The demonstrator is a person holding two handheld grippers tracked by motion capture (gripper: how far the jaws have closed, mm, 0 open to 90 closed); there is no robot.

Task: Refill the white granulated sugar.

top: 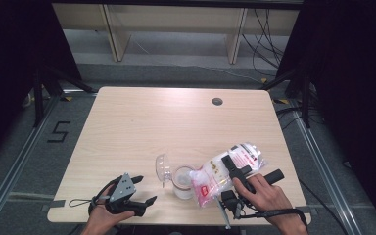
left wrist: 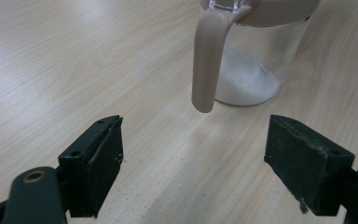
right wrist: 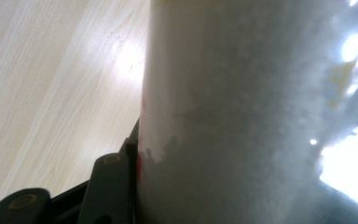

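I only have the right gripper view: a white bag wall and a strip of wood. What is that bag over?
Observer: The clear plastic bag of white granules with red print is tilted, its lower end at the mouth of a clear lidded jar.
Operator: Jar open?
Observer: Yes, its clear hinged lid is flipped back to the left, and white granules lie in the bottom.
Operator: Where's the left gripper?
Observer: The left gripper is open, holding nothing, aimed at the jar's beige handle.
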